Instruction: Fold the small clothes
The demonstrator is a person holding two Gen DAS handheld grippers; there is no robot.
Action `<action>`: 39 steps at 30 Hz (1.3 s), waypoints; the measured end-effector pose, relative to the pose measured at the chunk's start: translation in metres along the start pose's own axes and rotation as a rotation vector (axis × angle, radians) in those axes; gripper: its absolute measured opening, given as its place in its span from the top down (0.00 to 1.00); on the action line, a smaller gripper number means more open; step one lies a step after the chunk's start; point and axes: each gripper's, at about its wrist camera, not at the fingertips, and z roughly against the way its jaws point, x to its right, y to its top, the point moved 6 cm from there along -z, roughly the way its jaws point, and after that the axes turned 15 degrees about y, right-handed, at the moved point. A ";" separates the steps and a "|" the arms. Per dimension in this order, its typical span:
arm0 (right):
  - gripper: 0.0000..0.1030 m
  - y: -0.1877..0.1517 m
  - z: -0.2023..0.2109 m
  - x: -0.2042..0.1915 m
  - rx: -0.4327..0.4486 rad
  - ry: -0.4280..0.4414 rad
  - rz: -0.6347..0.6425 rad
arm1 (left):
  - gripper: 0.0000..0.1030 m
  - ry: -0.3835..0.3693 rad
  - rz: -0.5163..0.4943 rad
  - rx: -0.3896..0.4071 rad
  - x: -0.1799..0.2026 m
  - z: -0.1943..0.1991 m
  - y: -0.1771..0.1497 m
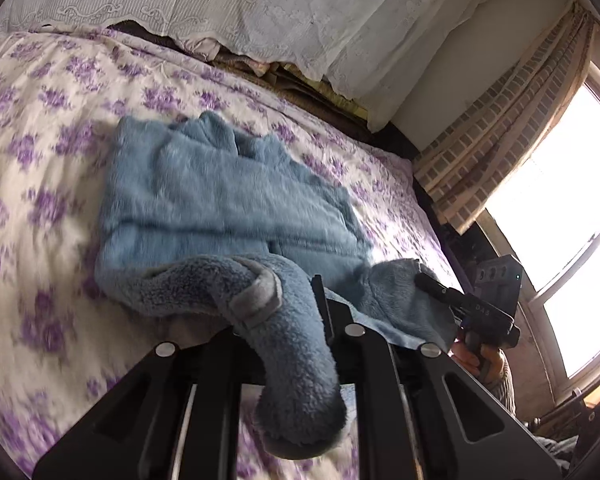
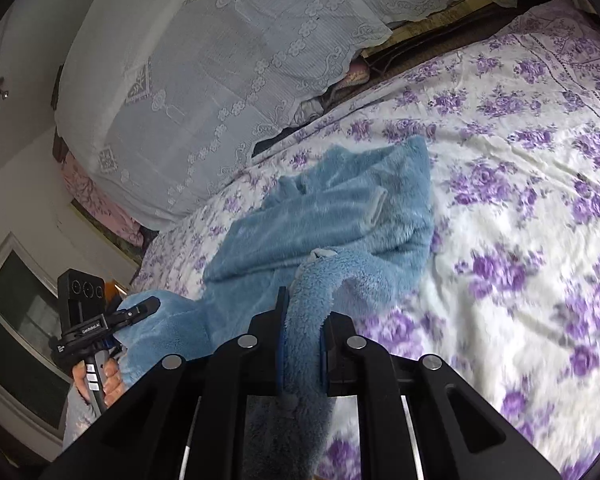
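A light blue fleece garment (image 1: 220, 200) (image 2: 320, 216) lies partly folded on a bed with a white, purple-flowered sheet (image 1: 40, 120) (image 2: 520, 200). In the left wrist view my left gripper (image 1: 300, 320) is shut on a near end of the garment, lifted off the sheet; a grey-trimmed fold hangs over its fingers. My right gripper (image 2: 304, 344) is shut on the other near end, with fleece squeezed between its blue pads. Each view shows the other gripper: the right gripper (image 1: 424, 280) and the left gripper (image 2: 152, 304), each biting blue fleece and held by a hand (image 2: 100, 384).
A tall pile under a white lace cover (image 1: 260, 0) (image 2: 200, 80) stands along the bed's far side. A bright window (image 1: 572, 200) with a checked curtain (image 1: 500, 140) is at the right in the left wrist view. Flowered sheet lies bare around the garment.
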 end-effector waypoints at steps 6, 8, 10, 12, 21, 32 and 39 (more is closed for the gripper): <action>0.88 0.038 -0.017 0.006 0.035 0.024 -0.031 | 0.88 0.005 0.029 0.049 -0.003 -0.008 0.038; 0.88 0.051 -0.023 0.008 0.046 0.024 -0.033 | 0.88 0.012 0.026 0.070 -0.003 -0.010 0.053; 0.88 0.061 -0.028 0.013 0.052 0.021 -0.038 | 0.88 0.021 0.022 0.086 -0.003 -0.013 0.066; 0.88 0.074 -0.037 0.020 0.057 0.015 -0.051 | 0.88 0.026 0.025 0.096 -0.005 -0.017 0.078; 0.85 0.115 -0.075 0.056 0.086 0.001 -0.133 | 0.88 0.062 0.086 0.097 -0.039 -0.060 0.124; 0.62 0.108 -0.095 0.108 0.100 0.028 -0.232 | 0.83 0.002 0.324 0.002 -0.108 -0.136 0.107; 0.43 0.120 -0.064 0.050 0.151 0.041 -0.040 | 0.26 -0.075 0.310 0.157 -0.087 -0.082 0.121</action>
